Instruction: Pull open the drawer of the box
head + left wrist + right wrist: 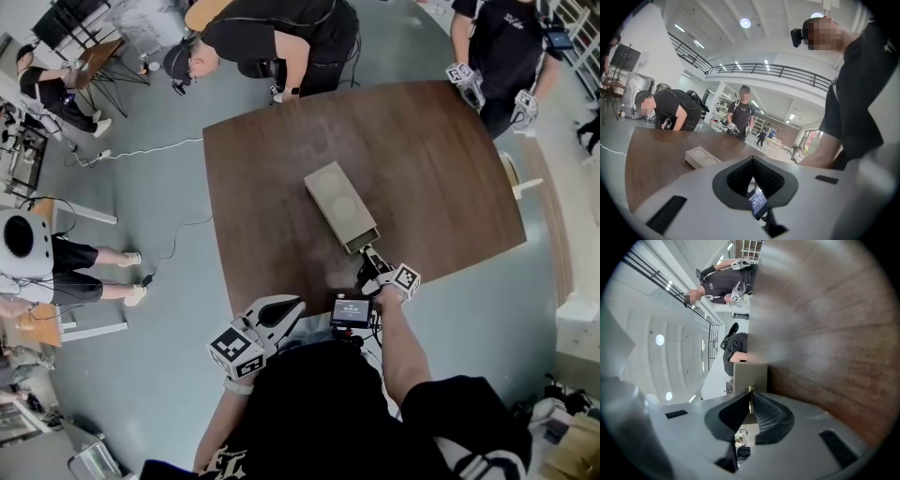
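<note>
On the brown desk (441, 178), in the head view, a long pale box (339, 204) lies near the middle, set at a slant, with two round hollows in its top. The right tool (368, 256) reaches in from the near edge and meets the short end of the box that faces the person. The left tool (289, 306) hangs off the desk's near edge, well apart from the box. A small lit screen (351, 311) sits between the two tools. From this height I cannot tell whether the drawer is out at all.

The left gripper view shows the left tool (752, 159) with its jaw tips pressed together and nothing held. The screen (758, 202) shows through the gap behind the tips. The box (704, 157) lies farther off on the desk (656, 154), clear of the jaws.

The right gripper view is turned on its side, so the desk (834, 333) fills the right of the frame. The right tool (750, 391) is closed on a thin pale tab (750, 393) that stands out from the end face of the box (750, 373). The jaws pinch this tab from both sides, just in front of that face.
</note>
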